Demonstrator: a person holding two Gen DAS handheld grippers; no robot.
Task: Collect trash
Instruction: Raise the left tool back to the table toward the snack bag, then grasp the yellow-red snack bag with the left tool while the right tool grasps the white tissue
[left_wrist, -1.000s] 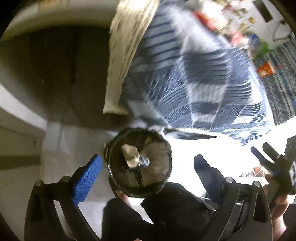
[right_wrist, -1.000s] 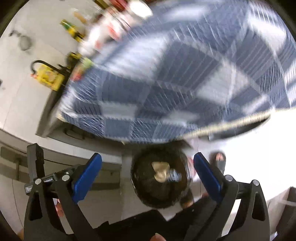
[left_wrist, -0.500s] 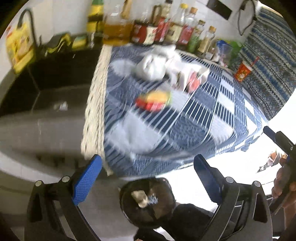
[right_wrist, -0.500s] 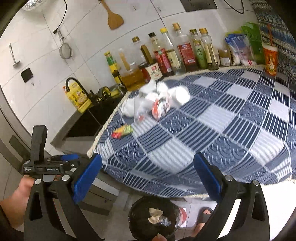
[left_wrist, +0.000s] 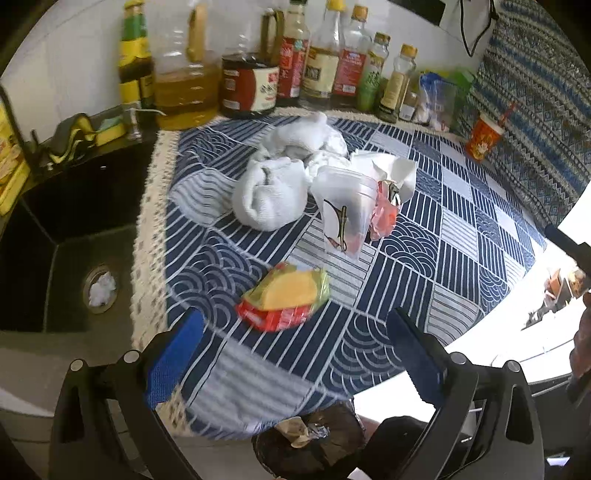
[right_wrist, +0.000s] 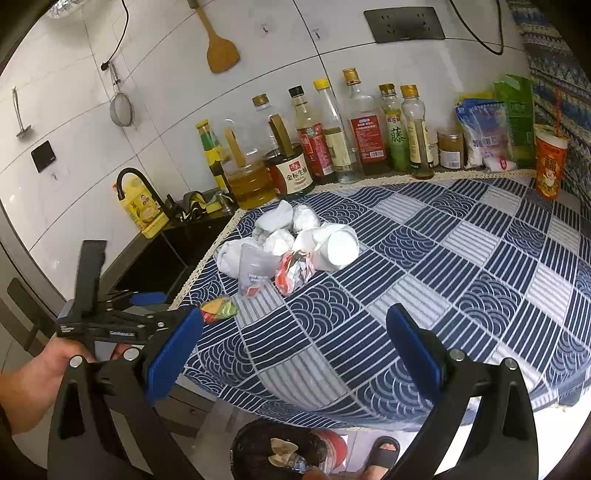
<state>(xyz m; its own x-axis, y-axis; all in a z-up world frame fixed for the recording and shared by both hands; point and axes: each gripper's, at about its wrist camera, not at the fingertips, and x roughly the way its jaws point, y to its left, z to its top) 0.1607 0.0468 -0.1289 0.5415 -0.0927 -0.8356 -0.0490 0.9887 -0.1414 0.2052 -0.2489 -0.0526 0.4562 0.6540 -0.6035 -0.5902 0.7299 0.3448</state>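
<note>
A pile of trash lies on the blue patterned tablecloth (left_wrist: 461, 229): crumpled white tissues (left_wrist: 273, 192), a clear plastic cup (left_wrist: 345, 212) on its side, a red-and-silver wrapper (left_wrist: 384, 216) and a red-yellow-green snack packet (left_wrist: 286, 301). The pile also shows in the right wrist view: tissues (right_wrist: 325, 247), cup (right_wrist: 253, 271), wrapper (right_wrist: 293, 275), packet (right_wrist: 218, 310). My left gripper (left_wrist: 295, 347) is open, just short of the snack packet. My right gripper (right_wrist: 295, 347) is open and empty over the table's near side. A black-lined bin (left_wrist: 314, 446) with trash stands on the floor below.
Sauce and oil bottles (right_wrist: 332, 136) line the back wall. A black sink (left_wrist: 70, 236) with a tissue in its drain lies left of the cloth. A red paper cup (right_wrist: 550, 166) stands at the far right. My left gripper (right_wrist: 110, 325) shows in the right wrist view.
Both grippers have swung up from over the bin to face the tabletop. The left one has come closer to the snack packet. Both stay open and empty.
</note>
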